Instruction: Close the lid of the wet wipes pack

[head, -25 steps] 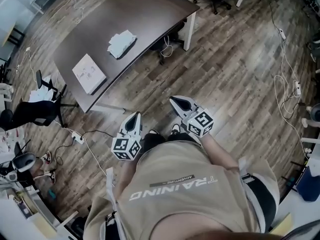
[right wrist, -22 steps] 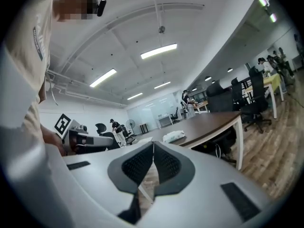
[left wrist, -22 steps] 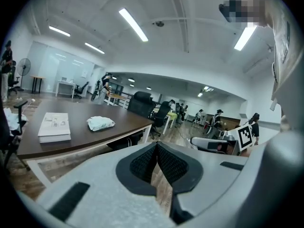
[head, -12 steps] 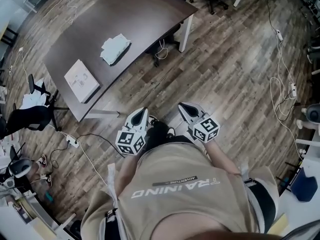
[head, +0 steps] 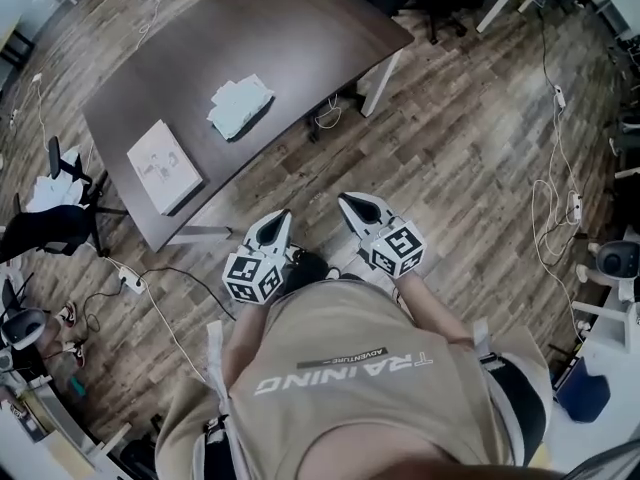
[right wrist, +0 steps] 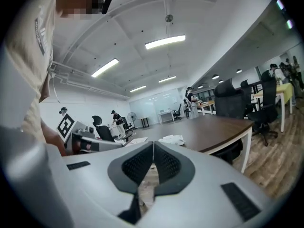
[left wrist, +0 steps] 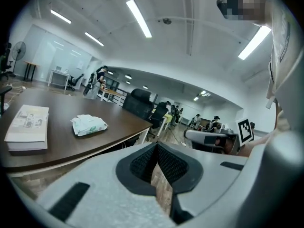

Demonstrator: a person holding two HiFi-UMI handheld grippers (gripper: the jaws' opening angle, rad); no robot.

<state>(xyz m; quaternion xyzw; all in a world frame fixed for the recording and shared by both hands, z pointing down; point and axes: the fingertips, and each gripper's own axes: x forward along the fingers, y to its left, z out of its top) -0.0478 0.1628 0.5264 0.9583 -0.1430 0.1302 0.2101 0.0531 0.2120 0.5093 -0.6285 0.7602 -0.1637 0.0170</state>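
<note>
The white wet wipes pack (head: 240, 107) lies on the dark brown table (head: 300, 38), with a crumpled white top; it also shows in the left gripper view as the pack (left wrist: 88, 125) and, small, in the right gripper view as the pack (right wrist: 171, 139). My left gripper (head: 279, 222) and right gripper (head: 349, 204) are held close to my body, above the floor and short of the table's near edge, well away from the pack. Both have their jaws pressed together with nothing between them.
A white book (head: 164, 166) lies on the table to the left of the pack. A black office chair (head: 40, 230) stands at the left. Cables and a power strip (head: 128, 279) trail over the wooden floor. Other desks, chairs and people fill the room beyond.
The view has shifted a little, so the table and pack sit slightly nearer. Both grippers stay shut in front of my body, nudged a bit left and forward.
</note>
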